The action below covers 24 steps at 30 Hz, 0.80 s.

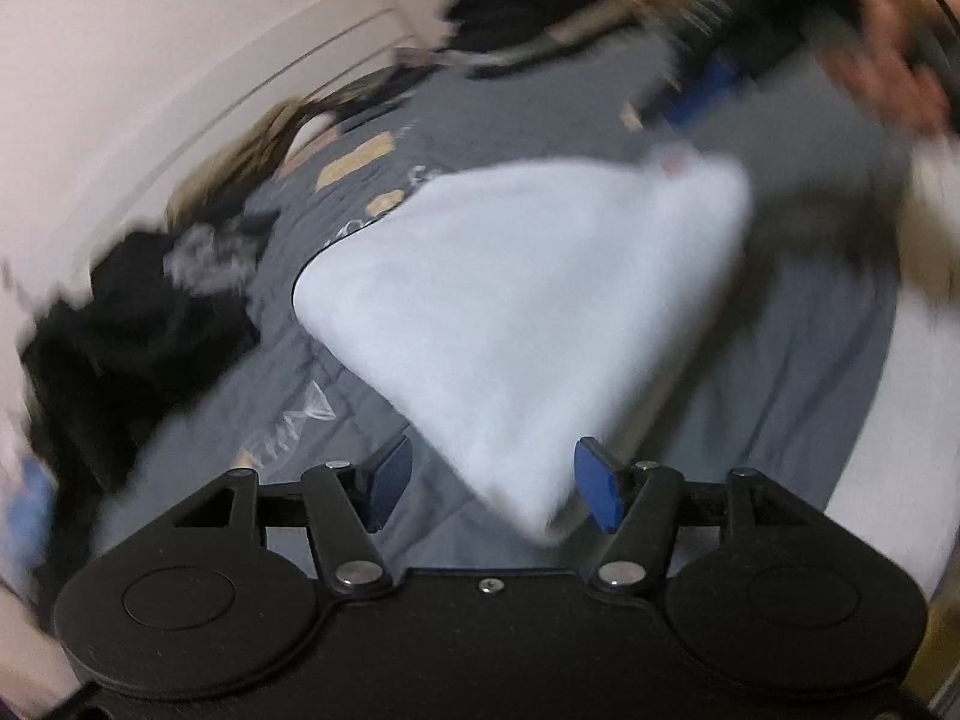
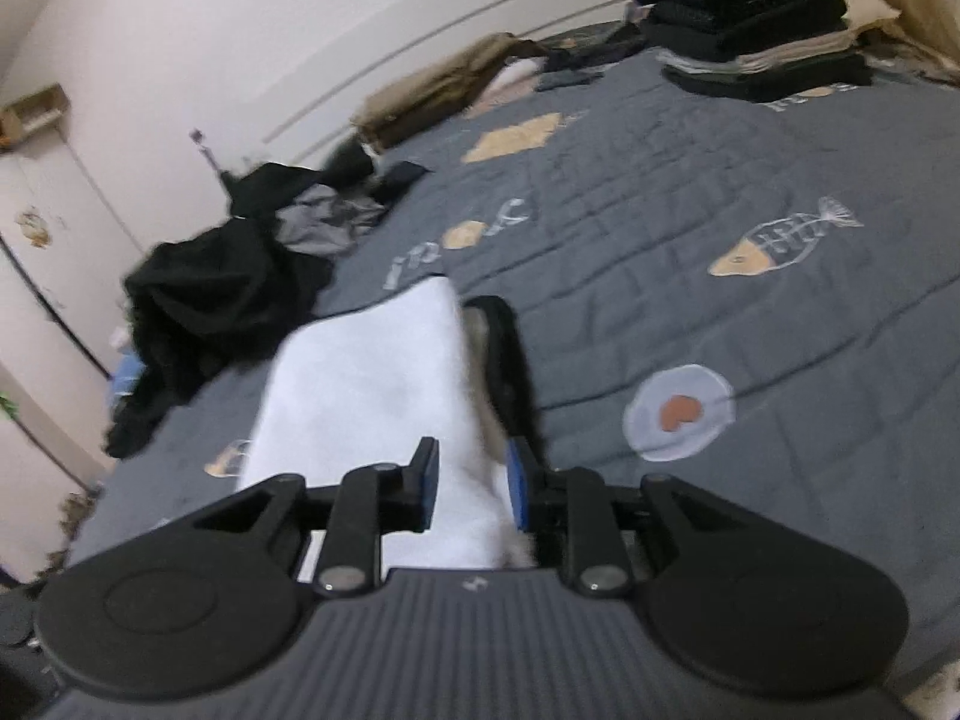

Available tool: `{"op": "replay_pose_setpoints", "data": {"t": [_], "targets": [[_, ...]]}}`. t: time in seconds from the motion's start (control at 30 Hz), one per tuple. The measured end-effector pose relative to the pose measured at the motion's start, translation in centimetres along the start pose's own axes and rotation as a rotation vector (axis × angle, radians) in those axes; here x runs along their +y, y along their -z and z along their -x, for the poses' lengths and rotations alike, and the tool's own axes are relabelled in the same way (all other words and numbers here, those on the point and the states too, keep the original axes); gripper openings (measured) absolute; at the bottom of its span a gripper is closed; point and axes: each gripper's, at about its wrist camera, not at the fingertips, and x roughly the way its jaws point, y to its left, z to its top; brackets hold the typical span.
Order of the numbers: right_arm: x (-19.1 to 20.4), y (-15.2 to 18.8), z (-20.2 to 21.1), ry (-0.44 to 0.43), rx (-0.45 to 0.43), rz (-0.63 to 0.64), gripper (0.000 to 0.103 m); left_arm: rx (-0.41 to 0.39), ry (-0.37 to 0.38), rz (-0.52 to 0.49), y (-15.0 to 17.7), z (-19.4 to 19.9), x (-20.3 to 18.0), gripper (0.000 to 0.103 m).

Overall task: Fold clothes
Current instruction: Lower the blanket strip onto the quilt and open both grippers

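At the bottom of the left wrist view the left gripper [image 1: 492, 489] stands with its jaws apart; a corner of the white garment [image 1: 522, 324] hangs between the blue pads [image 1: 594, 483] without being pressed. In the right wrist view the right gripper [image 2: 468, 489] is clamped on the same white garment [image 2: 366, 396], which spreads from the jaws toward the frame's middle left above the grey bedspread [image 2: 690, 228]. The step looks like carrying the folded piece, or readying its last fold. To do it well, the right grip should keep its hold while the left takes the loose corner squarely, so the layers stay aligned. Farther off, a dark heap of unfolded clothes [image 2: 222, 294] lies at the left, and a neat stack of folded clothes [image 2: 756, 24] sits in the upper right, probably where the garment belongs.
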Motion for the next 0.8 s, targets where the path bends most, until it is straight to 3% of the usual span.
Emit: {"op": "replay_pose_setpoints", "data": {"t": [0.13,0.3,0.4,0.53,0.8], "targets": [[0.8,0.7,-1.2,-0.052,0.069,0.038,0.027,-0.028,0.086,0.217,-0.7,-0.4,2.0,0.060],[1.2,2.0,-3.9,0.026,0.191,0.113,0.029,-0.056,0.212,0.476,-0.8,-0.9,4.6,0.061],[1.2,2.1,-4.1,0.042,0.214,0.151,0.029,-0.084,0.283,0.613,-0.6,-1.1,6.0,0.062],[1.4,1.5,-2.8,0.027,0.206,0.120,0.030,-0.138,0.320,0.734,-0.4,-0.9,7.8,0.066],[2.2,-3.8,-2.7,-0.011,0.152,0.177,0.050,-0.223,0.375,0.900,0.2,-0.2,10.8,0.071]]}}
